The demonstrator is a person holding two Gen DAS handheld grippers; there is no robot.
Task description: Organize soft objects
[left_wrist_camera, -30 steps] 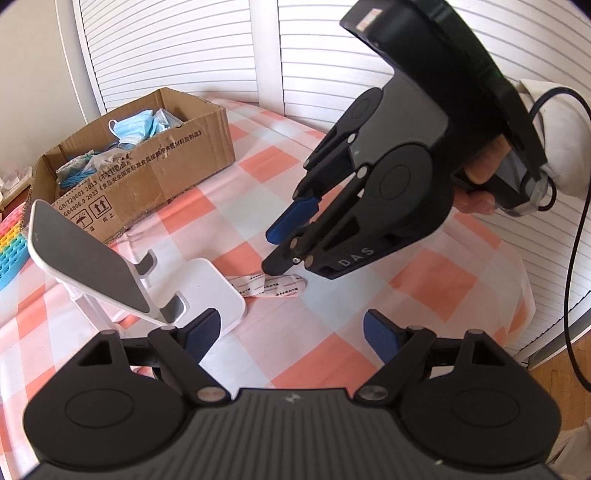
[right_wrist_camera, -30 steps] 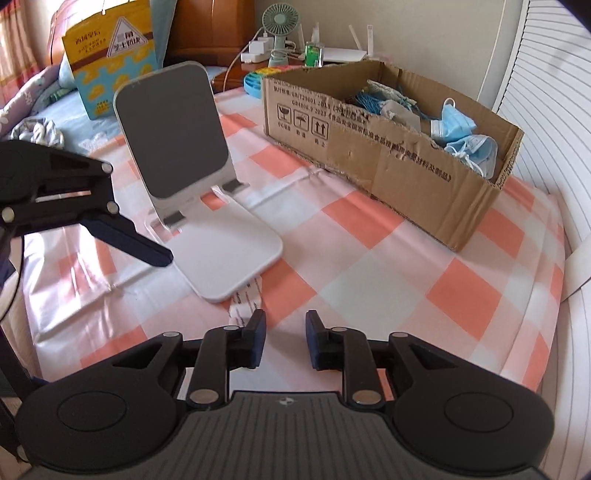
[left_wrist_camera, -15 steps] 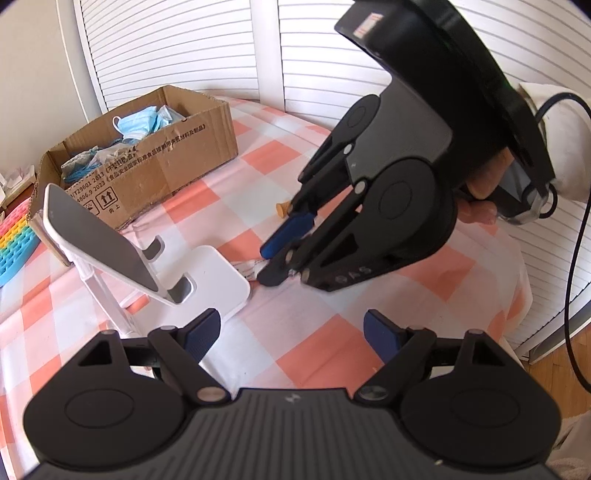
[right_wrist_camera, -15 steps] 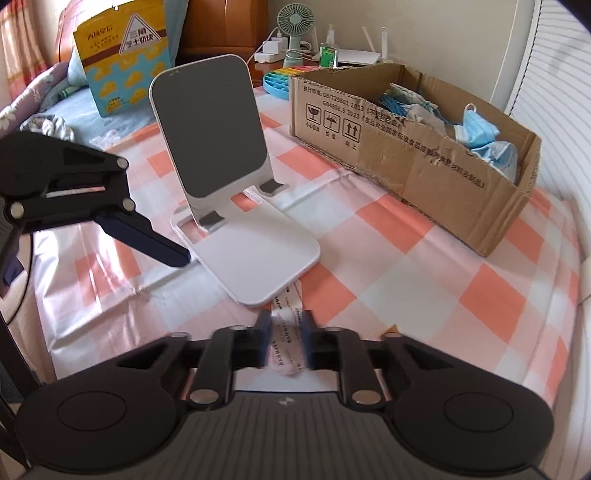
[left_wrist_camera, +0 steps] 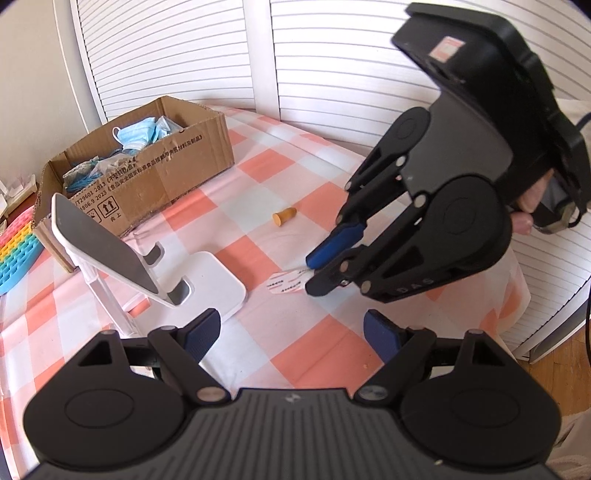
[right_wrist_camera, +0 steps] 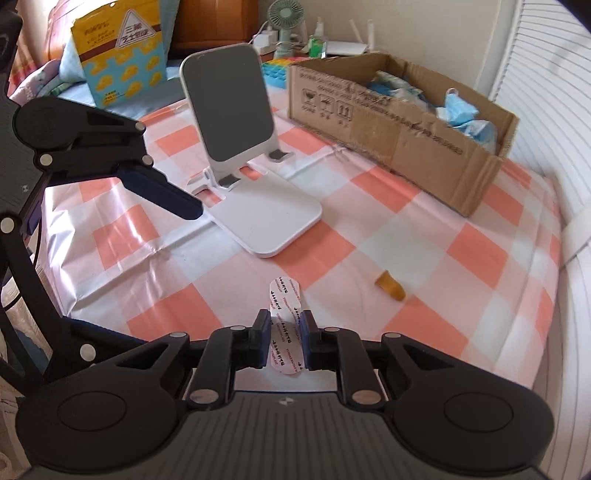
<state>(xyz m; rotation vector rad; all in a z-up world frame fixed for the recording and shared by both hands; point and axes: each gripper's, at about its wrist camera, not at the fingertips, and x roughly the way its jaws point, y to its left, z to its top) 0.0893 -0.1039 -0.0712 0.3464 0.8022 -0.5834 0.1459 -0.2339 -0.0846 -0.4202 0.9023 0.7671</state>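
A glossy plastic tablecloth (right_wrist_camera: 388, 236) checked in coral, white and pale blue covers the table, creased near its left side, with white louvred shutters (left_wrist_camera: 177, 48) close behind it and a bed, a yellow duck-printed bag (right_wrist_camera: 123, 51) and a small green desk fan (right_wrist_camera: 288, 18) farther back in the room. The task's thing, a flat white adhesive bandage strip with rounded ends and red printed lettering (right_wrist_camera: 285, 325), lies along the right gripper (right_wrist_camera: 283, 343), whose blue-padded jaws are nearly closed on its two long edges; the far end sticks out over a coral square. From the left wrist view the same strip (left_wrist_camera: 284, 282) projects from the tips toward the white plastic phone stand with a grey pad (left_wrist_camera: 155, 266). The left gripper (left_wrist_camera: 291, 334) hovers with its jaws spread wide, holding nothing. A small orange cone-shaped foam earplug (right_wrist_camera: 390, 286) rests on the cloth, apart from the strip. Beyond, a worn brown corrugated cardboard box (right_wrist_camera: 399, 136) holds crumpled pale-blue face masks (left_wrist_camera: 142, 133).
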